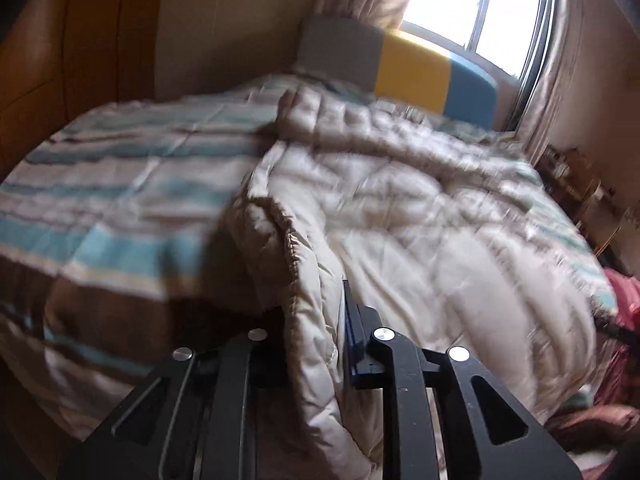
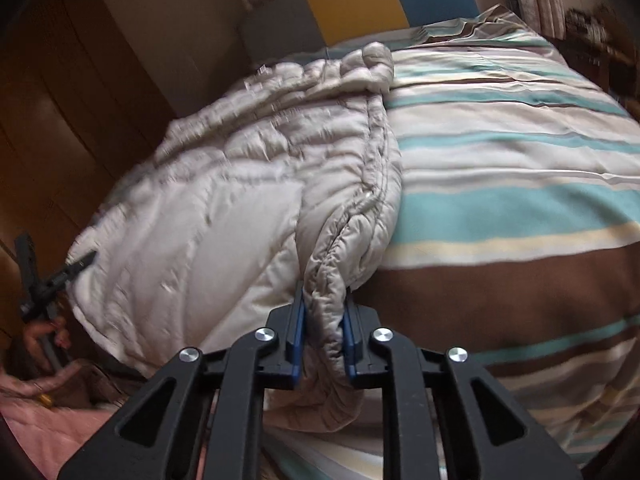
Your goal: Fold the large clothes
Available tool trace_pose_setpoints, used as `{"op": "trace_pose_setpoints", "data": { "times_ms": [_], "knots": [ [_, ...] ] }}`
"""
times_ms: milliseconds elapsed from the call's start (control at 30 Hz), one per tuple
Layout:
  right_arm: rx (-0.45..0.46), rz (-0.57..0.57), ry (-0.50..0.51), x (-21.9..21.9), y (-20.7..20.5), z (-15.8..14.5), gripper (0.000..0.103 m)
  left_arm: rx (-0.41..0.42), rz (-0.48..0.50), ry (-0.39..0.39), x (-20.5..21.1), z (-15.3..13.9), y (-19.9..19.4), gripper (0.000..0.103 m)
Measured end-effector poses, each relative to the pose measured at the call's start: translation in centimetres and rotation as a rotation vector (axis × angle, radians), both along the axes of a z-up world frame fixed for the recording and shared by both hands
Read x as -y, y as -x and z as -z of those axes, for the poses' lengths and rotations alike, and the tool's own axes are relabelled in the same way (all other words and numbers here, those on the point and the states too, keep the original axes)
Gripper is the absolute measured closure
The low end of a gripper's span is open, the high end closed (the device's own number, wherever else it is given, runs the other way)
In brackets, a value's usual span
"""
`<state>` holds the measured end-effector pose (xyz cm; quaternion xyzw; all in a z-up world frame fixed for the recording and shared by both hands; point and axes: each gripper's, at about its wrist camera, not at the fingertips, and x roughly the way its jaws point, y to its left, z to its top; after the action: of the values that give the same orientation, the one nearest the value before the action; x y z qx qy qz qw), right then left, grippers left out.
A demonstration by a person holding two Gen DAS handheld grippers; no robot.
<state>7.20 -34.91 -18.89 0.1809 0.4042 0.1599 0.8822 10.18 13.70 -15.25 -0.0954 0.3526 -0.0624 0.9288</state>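
The bed (image 2: 520, 208) fills both views, dressed in a cover striped teal, cream and brown, with a headboard (image 2: 360, 4) in grey, yellow and blue blocks at its far end. A bright window (image 1: 480, 4) with pale curtains sits behind that headboard, and dark wooden panelling (image 1: 60, 60) runs along the left of both views.

Spread across the bed lies the big one, a cream quilted coat (image 2: 224, 200), puffy and rumpled, its stitched edge running in a ridge from the far end down to the near side of the bed. It covers the left half of the mattress in the right wrist view and the right half in the left wrist view.

Now the grips. The right gripper (image 2: 323, 332) has its jaws clenched on the gathered edge of the coat, blue pads pressing the padding from both sides. The left gripper (image 1: 316, 344) is clamped on the coat's other near edge, fabric bunched between its jaws; its left pad is hidden behind the cloth.

At the lower left of the right wrist view, a hand (image 2: 42, 336) grips that left tool's handle, above pink fabric (image 2: 44, 432).
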Motion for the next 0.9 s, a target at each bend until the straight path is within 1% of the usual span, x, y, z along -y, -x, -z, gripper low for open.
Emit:
{"op": "trace_pose_setpoints", "data": {
  "times_ms": [67,133,267,367,533,667,767,900],
  "knots": [
    [0.02,0.02,-0.065,0.8,-0.7,-0.8,0.09,0.044,0.005,0.023,0.3,-1.6,-0.6,0.086],
    [0.041,0.031,-0.104,1.1,-1.5,-1.7,0.09,0.078,0.016,0.033,0.7,-3.0,-1.3,0.086],
    [0.098,0.048,-0.124,1.1,-3.2,-3.8,0.09,0.124,0.027,0.04,1.6,-5.0,-3.7,0.086],
    [0.134,0.055,-0.105,0.8,-4.8,-5.3,0.09,0.147,0.024,0.039,2.2,-6.1,-5.8,0.086],
    [0.164,0.076,-0.055,0.2,-8.6,-7.0,0.09,0.158,-0.016,0.05,2.5,-7.1,-9.7,0.086],
    [0.156,0.101,-0.042,-0.1,-12.7,-7.5,0.09,0.147,-0.054,0.065,2.0,-7.2,-13.3,0.086],
    [0.146,0.118,-0.044,-0.1,-15.4,-7.7,0.09,0.122,-0.078,0.082,1.6,-6.8,-16.2,0.086],
    [0.119,0.139,-0.074,0.1,-19.7,-7.9,0.09,0.097,-0.087,0.057,1.7,-6.7,-19.7,0.086]
  ]
}}
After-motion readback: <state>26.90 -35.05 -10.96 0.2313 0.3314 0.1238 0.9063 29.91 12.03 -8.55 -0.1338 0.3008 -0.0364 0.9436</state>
